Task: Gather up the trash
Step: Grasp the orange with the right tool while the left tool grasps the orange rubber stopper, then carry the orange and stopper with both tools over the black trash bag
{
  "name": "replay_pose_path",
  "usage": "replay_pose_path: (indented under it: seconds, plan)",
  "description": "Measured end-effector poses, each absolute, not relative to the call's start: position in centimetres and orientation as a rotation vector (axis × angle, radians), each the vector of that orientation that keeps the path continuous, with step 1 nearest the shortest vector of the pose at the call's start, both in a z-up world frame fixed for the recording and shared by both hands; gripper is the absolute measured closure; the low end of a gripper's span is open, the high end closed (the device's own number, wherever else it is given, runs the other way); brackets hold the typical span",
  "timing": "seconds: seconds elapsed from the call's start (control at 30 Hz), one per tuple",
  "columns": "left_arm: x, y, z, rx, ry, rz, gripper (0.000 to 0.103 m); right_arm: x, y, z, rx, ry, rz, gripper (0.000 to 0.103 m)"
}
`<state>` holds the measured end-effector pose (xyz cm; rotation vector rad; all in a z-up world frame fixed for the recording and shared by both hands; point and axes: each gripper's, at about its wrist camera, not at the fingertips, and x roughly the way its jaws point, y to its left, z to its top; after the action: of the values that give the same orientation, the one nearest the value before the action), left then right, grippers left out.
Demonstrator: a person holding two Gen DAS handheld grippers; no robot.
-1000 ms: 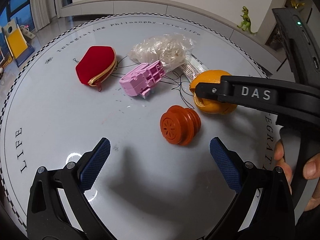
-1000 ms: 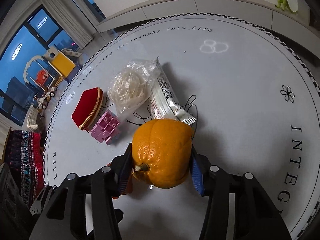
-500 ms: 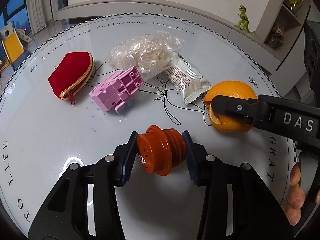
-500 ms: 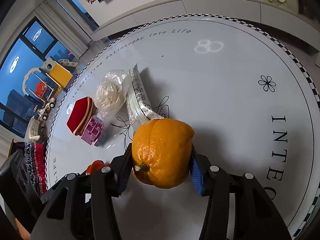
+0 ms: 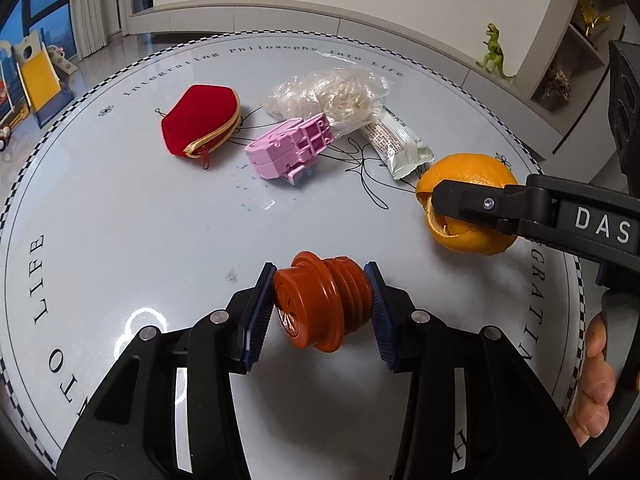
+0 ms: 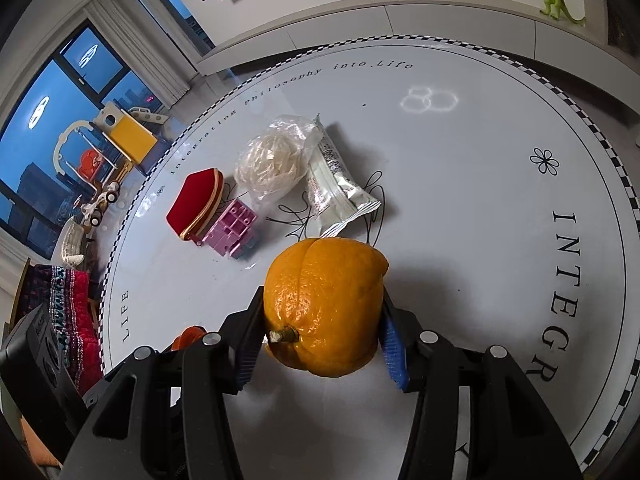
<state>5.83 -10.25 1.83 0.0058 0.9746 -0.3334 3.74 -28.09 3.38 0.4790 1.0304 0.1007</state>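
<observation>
Orange peel shell (image 6: 326, 306) pinched in your right gripper (image 6: 322, 334), hollow, may crush. Left gripper (image 5: 320, 312) clamps ribbed stopper (image 5: 320, 304); could roll out. Wrapper (image 5: 394, 142), plastic bag (image 5: 328, 94) remain at 12 o'clock.

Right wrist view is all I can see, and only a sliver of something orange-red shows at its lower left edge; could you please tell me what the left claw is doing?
Observer: The left claw is shut on a ribbed orange-red plug, its pads pressing the plug's two ends.
Operator: Thank you. The orange in the right claw looks whole from here; is it whole on the side I cannot see?
Observer: No. In the left wrist view the orange held by the right claw is split open on that side, and a strip of its peel curls outward at the gap.
</observation>
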Motion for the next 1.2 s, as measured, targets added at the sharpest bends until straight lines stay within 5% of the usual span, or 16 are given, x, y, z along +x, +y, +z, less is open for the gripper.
replay_pose_path:
  seconds: [1.2]
  plan:
    - [-13.8,14.5,3.5,-0.203,0.878,0.084,0.059,-7.5,0.4,8.2,0.085,1.033,0.566,0.050]
